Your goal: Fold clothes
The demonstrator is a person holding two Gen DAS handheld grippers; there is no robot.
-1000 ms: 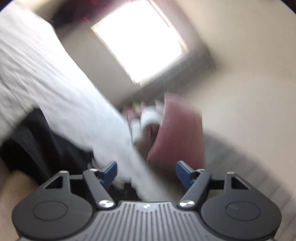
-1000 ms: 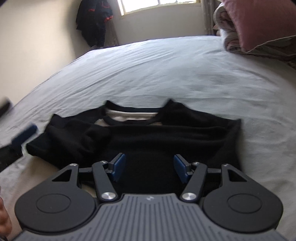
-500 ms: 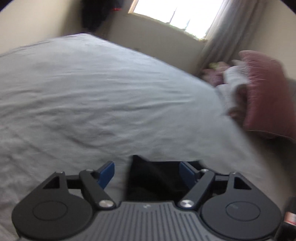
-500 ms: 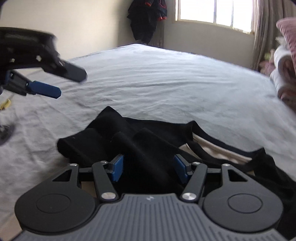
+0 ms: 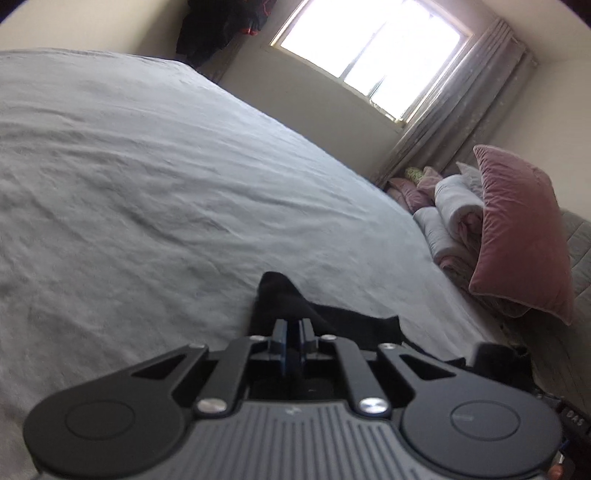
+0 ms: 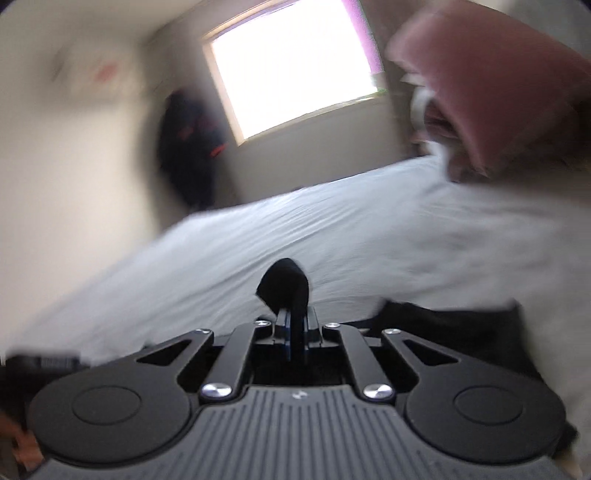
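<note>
A black sweater [image 5: 332, 317] lies on the grey bedsheet [image 5: 147, 177]. My left gripper [image 5: 293, 328] is shut on a fold of its black cloth, which pokes up past the blue pads. My right gripper [image 6: 293, 325] is also shut on the black sweater [image 6: 284, 284]; a peak of cloth stands above its pads. More of the sweater [image 6: 443, 321] spreads to the right in the right wrist view. That view is blurred by motion. Most of the sweater is hidden under both grippers.
A pink velvet pillow [image 5: 517, 229] and rolled bedding [image 5: 450, 214] sit at the bed's right side. A window [image 5: 369, 55] with a curtain [image 5: 461, 110] is beyond the bed. Dark clothes [image 5: 221, 26] hang on the far wall.
Both grippers have closed from open onto the black sweater. The right wrist view has swung upward and now blurs. The left view has steadied over the sweater's edge.
</note>
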